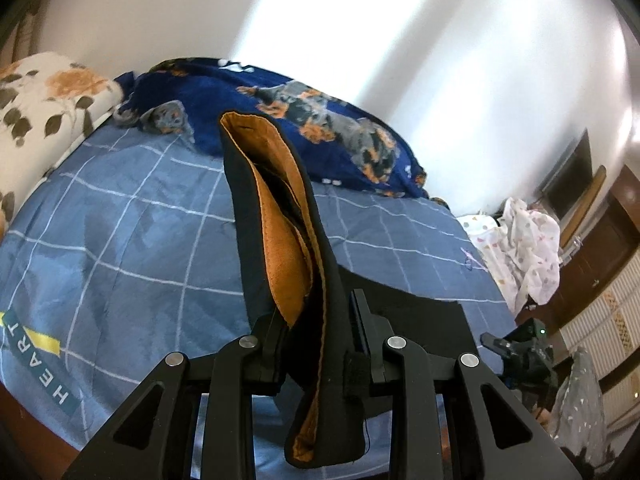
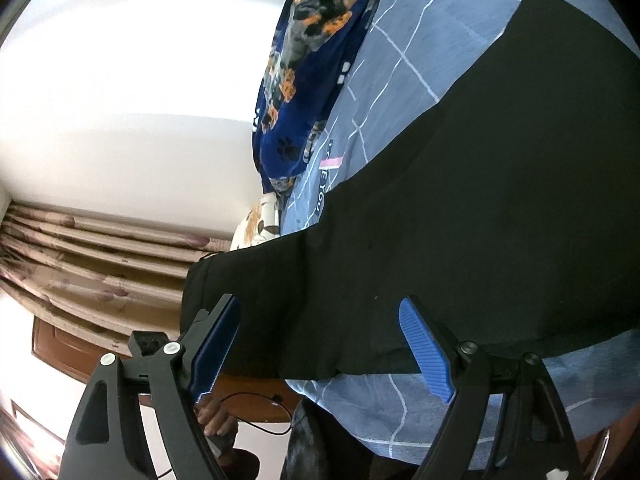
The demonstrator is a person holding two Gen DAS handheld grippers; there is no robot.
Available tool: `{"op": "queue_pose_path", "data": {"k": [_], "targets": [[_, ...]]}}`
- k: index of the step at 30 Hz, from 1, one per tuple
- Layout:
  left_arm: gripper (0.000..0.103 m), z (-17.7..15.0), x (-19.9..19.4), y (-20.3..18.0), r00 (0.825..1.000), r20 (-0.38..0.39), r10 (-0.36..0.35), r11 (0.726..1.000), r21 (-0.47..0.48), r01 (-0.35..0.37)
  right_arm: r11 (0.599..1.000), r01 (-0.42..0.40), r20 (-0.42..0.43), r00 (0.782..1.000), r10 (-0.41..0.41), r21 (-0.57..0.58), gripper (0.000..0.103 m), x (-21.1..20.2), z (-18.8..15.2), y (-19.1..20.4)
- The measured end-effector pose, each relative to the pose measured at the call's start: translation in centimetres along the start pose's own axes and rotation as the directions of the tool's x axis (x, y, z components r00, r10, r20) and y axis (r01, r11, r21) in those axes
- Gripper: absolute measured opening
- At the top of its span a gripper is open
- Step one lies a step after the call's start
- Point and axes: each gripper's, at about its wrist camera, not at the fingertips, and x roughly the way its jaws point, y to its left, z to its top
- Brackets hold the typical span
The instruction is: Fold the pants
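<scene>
The pants [image 1: 256, 216] are black with a tan-orange lining. In the left wrist view a folded end of them stands up between the fingers of my left gripper [image 1: 316, 308], which is shut on the fabric above the bed. In the right wrist view the rest of the pants [image 2: 460, 200] lies spread over the blue checked bed sheet [image 2: 400, 40]. My right gripper [image 2: 318, 302] is open, its blue pads [image 2: 424, 340] wide apart at the pants' near edge. The cloth shows between them, but neither pad presses on it.
A dark blue dog-print blanket [image 1: 320, 112] is bunched at the wall side of the bed, with a floral pillow [image 1: 44, 96] at the far left. White clothes [image 1: 520, 240] and a black device with a green light [image 1: 524, 348] sit past the bed's right edge. A person's foot [image 2: 218, 416] and a curtain [image 2: 80, 248] appear beside the bed.
</scene>
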Motion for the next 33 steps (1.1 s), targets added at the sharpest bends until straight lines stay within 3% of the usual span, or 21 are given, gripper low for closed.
{"op": "queue_pose_path", "data": {"k": [11,22,33], "targets": [[0.028,1.6,0.5,-5.6,0.997,-0.001,-0.080,0.994,0.081,0.080,0.996,-0.059,0.060,0.997,0.055,0.069,0.081,-1.7,0.7,-0.2],[0.028,2.2,3.3,-10.6,0.990,-0.056,-0.133,0.983,0.123,0.139,0.987,-0.131,0.115,0.986,0.120,0.093,0.083,-3.3,1.8,0.6],[0.028,1.1,6.5,-14.5,0.975,-0.134,-0.176,0.969,0.150,0.195,0.982,-0.143,0.134,0.983,0.126,0.126,0.083,-3.6,2.2,0.1]]}}
